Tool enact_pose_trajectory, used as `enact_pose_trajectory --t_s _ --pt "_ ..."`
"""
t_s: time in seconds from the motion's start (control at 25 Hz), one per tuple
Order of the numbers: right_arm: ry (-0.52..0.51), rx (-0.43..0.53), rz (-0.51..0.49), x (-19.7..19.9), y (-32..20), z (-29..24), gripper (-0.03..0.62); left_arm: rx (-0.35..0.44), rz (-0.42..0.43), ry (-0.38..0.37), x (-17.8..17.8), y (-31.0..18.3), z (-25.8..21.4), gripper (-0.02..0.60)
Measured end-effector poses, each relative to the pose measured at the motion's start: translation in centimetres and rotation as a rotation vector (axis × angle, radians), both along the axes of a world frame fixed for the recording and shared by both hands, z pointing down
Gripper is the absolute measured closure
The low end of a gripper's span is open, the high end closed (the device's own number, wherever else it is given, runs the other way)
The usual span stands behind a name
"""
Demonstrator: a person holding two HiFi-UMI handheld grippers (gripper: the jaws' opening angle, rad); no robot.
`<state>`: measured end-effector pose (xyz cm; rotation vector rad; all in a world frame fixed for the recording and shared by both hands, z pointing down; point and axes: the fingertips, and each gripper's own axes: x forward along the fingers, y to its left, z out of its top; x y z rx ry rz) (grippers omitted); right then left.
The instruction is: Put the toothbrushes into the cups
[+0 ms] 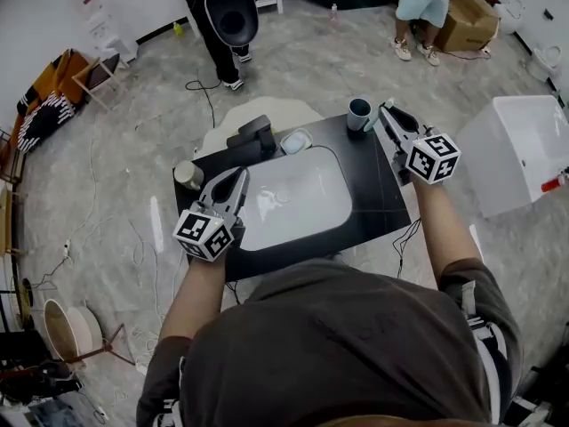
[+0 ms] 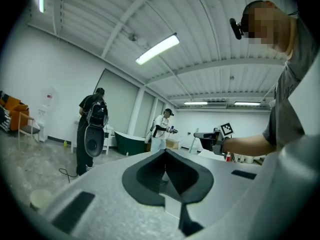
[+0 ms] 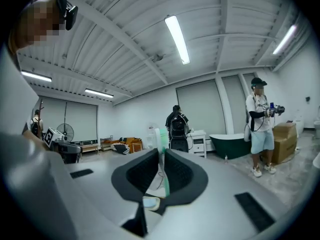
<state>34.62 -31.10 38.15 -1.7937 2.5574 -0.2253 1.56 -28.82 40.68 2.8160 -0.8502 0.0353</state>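
At the left end of the black counter (image 1: 378, 198) stands a beige cup (image 1: 188, 174), just left of the left gripper (image 1: 238, 178). That gripper lies over the near-left corner of the white sink (image 1: 343, 185), pointing away from the person. Its jaws are pressed together at the tips, and the left gripper view shows nothing pinched between them (image 2: 165, 153).

Beyond the sink, a small clear dish (image 1: 295, 140) sits beside a black fixture (image 1: 252, 134). Farther right, at the back edge of the counter, is a dark cup (image 1: 359, 111) with a pale inside.

The right gripper (image 1: 384, 108) points at that cup from its right side, with its tips just beside the rim. Its jaws are nipped on a green-and-white toothbrush (image 3: 162, 139). The right gripper view shows the toothbrush standing upright across the jaws (image 3: 161, 153), with its head poking up above them. From the head view the brush is hard to pick out, so I cannot tell whether it is over the cup's mouth or just short of it. It is not in either cup.
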Motion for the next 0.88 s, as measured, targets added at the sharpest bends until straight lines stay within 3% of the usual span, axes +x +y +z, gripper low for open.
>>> enact_pose_trajectory --t_s 0.36,0.88 --pt "-0.036 0.012 0.058 8.1 -7.3 3.8 0.563 -0.018 0.055 0.012 10.4 -4.6 2.6 0.575" --pt "-0.054 -0.072 0.051 9.4 -13.9 13.8 0.559 -0.067 0.117 0.013 18.6 -9.2 7.9 0.575"
